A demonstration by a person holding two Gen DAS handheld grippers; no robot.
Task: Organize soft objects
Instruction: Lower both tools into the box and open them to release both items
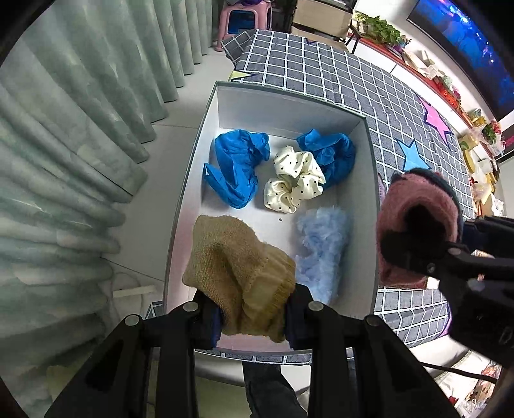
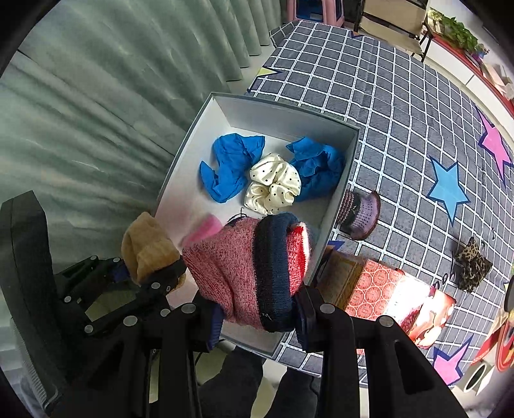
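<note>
A grey open box (image 1: 366,135) (image 2: 225,106) sits on a checked bed cover. Inside lie two blue crumpled pieces (image 1: 234,167) (image 1: 334,151), a cream dotted scrunchie (image 1: 295,181) (image 2: 273,183) and a light blue fluffy item (image 1: 321,247). My left gripper (image 1: 253,316) is shut on a tan knit sock (image 1: 237,270) (image 2: 147,247) over the box's near end. My right gripper (image 2: 260,313) is shut on a pink knit sock with a navy band (image 2: 247,273) (image 1: 417,218), held above the box's right near edge.
On the checked cover (image 2: 401,112) right of the box lie a small purple knit piece (image 2: 361,212), a leopard-print scrunchie (image 2: 472,265) and a red patterned tin (image 2: 379,289). Green curtains (image 1: 64,160) hang at the left. A pink stool (image 1: 247,22) stands beyond the bed.
</note>
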